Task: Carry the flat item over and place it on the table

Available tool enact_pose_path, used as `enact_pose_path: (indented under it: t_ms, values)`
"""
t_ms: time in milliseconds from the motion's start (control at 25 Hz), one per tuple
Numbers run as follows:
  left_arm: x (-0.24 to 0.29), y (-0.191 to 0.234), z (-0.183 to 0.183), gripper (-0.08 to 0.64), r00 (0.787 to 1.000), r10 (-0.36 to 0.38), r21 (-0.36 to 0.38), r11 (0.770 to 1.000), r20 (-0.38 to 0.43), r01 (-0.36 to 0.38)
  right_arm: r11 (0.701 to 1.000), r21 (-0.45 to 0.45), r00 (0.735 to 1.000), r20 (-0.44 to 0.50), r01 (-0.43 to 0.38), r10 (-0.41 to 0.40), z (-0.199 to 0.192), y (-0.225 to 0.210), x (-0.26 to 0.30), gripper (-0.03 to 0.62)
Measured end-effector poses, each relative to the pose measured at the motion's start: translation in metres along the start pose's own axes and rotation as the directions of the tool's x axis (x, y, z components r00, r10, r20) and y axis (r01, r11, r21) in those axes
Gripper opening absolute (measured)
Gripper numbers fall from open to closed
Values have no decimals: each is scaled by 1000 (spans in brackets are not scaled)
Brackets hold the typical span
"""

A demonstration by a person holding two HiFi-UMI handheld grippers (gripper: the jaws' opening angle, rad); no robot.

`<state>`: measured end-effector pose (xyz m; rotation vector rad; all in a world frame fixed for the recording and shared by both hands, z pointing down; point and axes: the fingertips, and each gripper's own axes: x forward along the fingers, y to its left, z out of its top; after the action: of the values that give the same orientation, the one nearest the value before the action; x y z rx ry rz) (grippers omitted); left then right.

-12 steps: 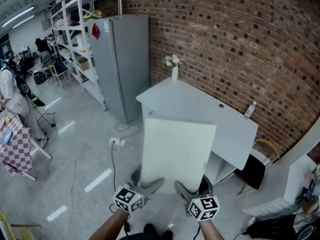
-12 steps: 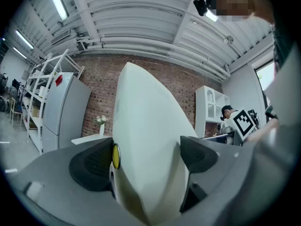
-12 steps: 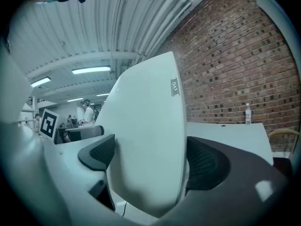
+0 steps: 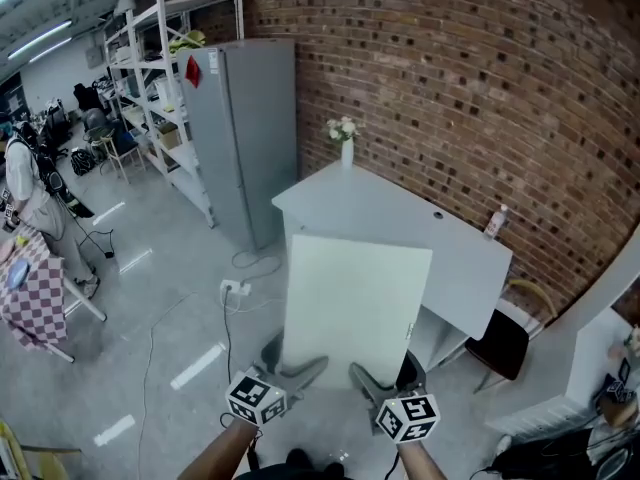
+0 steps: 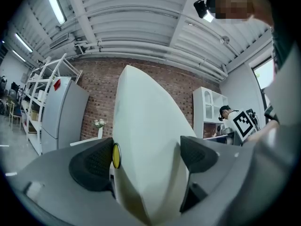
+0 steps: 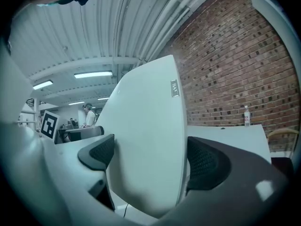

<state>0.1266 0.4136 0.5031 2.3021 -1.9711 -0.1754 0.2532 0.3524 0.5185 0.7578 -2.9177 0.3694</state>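
The left gripper (image 4: 297, 366) and the right gripper (image 4: 384, 375) sit side by side. Each pinches the near edge of the pale flat rectangular panel (image 4: 355, 303), which rises ahead of them. The white table (image 4: 400, 218) lies beyond. The carrier should hold both grips firm and level, bringing the panel over the tabletop before lowering.

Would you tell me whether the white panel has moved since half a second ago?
No: the panel still covers the same front stretch of the table.
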Motion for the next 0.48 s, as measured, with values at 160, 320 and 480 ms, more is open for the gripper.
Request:
enact_pose_path:
  t_ms: [160, 320, 480]
  values:
    - [-2, 4, 1, 453, 1000, 2, 1, 1000, 2, -2, 1000, -5, 1000, -2, -6, 6, 1, 3, 4, 482]
    - [-7, 14, 2, 453, 1000, -1, -1, 1000, 0, 1, 1000, 1, 1000, -7, -4, 4, -1, 11, 12, 482]
    - [-11, 29, 5, 453, 1000, -10, -1, 1000, 7, 10, 1000, 11, 1000, -2, 5, -5, -1, 20, 23, 482]
